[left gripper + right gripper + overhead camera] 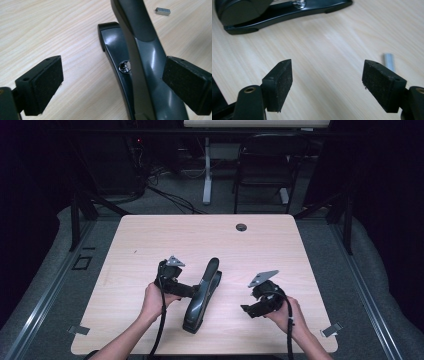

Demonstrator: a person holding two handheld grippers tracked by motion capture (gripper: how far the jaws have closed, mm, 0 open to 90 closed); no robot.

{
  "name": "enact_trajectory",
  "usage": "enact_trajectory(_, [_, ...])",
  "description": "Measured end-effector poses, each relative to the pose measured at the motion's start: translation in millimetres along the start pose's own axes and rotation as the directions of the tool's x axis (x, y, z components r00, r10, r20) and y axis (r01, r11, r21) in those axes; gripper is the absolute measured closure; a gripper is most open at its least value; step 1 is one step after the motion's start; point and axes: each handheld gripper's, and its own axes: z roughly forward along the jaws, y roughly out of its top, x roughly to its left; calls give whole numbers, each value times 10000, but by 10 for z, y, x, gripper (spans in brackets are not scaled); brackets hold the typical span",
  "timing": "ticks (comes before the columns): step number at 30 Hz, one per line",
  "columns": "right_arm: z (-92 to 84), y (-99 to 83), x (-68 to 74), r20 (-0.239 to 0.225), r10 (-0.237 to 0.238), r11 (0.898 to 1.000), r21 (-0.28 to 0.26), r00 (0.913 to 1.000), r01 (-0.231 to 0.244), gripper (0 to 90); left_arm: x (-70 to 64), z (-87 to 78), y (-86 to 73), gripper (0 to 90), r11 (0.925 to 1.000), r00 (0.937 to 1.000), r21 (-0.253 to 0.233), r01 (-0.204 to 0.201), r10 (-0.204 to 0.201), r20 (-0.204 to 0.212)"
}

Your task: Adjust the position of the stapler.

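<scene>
A black stapler (202,295) lies on the wooden table (150,240), its long arm raised off the base. My left gripper (191,290) reaches in from the stapler's left side. In the left gripper view the stapler (140,62) stands between the wide-apart jaws of the left gripper (112,72); the left pad (46,85) is well clear of it and the right pad (187,85) sits close beside it. My right gripper (248,310) hovers to the stapler's right. The right gripper (327,72) is open over bare wood, with a small strip of staples (389,61) beyond its right pad.
The same metal staple strip (162,11) lies past the stapler's front end. A round cable hole (241,227) sits near the table's far edge. A chair (265,165) and a desk leg stand behind the table. Tape tabs (79,330) mark the near corners.
</scene>
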Motion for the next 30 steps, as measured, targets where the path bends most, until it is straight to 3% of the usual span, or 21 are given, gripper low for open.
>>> enact_trajectory(2, [-52, -81, -105, 502, -40, 10000, 47, 9987, 38, 211, -26, -5, 1, 6, 10000, 10000, 5, -56, 56, -35])
enact_trajectory(3, [-52, -81, -105, 502, -40, 10000, 47, 9987, 38, 211, -42, -8, 3, 6, 9999, 9999, 41, -119, 119, -31])
enact_trajectory(4, [-65, -156, -194, 673, 94, 9996, 243, 9977, -111, 184, -68, -21, 5, 4, 9999, 10000, 64, -88, 88, 11])
enact_trajectory(10, [-90, -290, -401, 945, 932, 9951, 255, 9912, -960, 147, -129, -10, 69, 1, 10000, 10000, -34, -41, 41, -82])
enact_trajectory(16, [7, -346, -552, 858, 1415, 9870, 640, 9862, -1472, 138, -316, 101, 158, 1, 9982, 9980, 261, -548, 556, -303])
enact_trajectory(19, [13, -357, -576, 842, 1529, 9851, 666, 9846, -1587, 140, -411, 188, 189, 1, 9939, 9961, 738, -819, 841, -264])
enact_trajectory(25, [56, -366, -583, 793, 1633, 9821, 820, 9834, -1697, 145, -551, 314, 250, 7, 9893, 9931, 1033, -1031, 1081, -447])
enact_trajectory(30, [70, -351, -560, 684, 1521, 9847, 755, 9860, -1572, 149, -641, 384, 262, 159, 9856, 9856, 1119, -1270, 1381, -973])
